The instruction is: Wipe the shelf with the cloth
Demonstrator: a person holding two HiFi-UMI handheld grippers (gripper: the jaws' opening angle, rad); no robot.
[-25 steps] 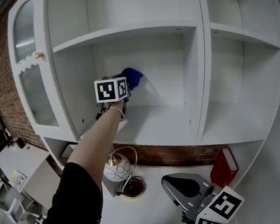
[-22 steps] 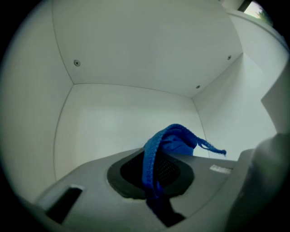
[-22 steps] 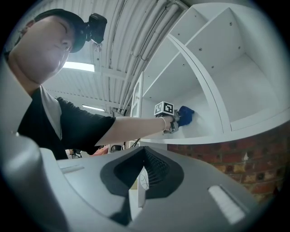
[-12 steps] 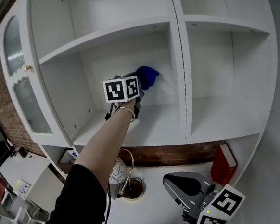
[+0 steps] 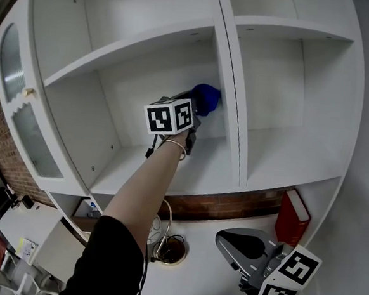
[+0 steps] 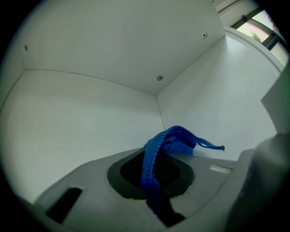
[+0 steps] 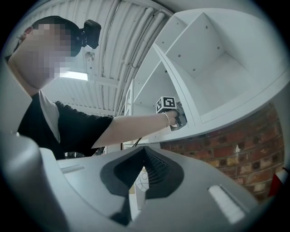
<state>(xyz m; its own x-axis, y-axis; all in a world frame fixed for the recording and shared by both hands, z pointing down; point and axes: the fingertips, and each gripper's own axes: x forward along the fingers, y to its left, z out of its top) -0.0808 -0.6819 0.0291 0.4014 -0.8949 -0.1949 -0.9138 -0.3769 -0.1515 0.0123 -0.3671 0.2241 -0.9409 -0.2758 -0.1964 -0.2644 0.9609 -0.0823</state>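
The white shelf (image 5: 170,168) has an open middle compartment. Inside it my left gripper (image 5: 197,113) is shut on a blue cloth (image 5: 206,99). The cloth is pressed near the back wall, close to the compartment's right rear corner. In the left gripper view the cloth (image 6: 172,140) hangs bunched from between the jaws of the left gripper (image 6: 152,181), in front of that corner. My right gripper (image 5: 248,245) stays low at the bottom right over the white counter, jaws together and holding nothing. In its own view the right gripper (image 7: 145,174) looks up at the shelf unit.
A vertical divider (image 5: 230,96) bounds the compartment on the right. A glass-panelled door (image 5: 18,118) stands open at the left. Below the shelf run a brick strip (image 5: 231,203), a red book (image 5: 291,217) and a wire-framed lamp (image 5: 167,247) on the counter.
My left gripper has carried the blue cloth to the right along the back of the compartment, toward its right corner. The right gripper has stayed in place.
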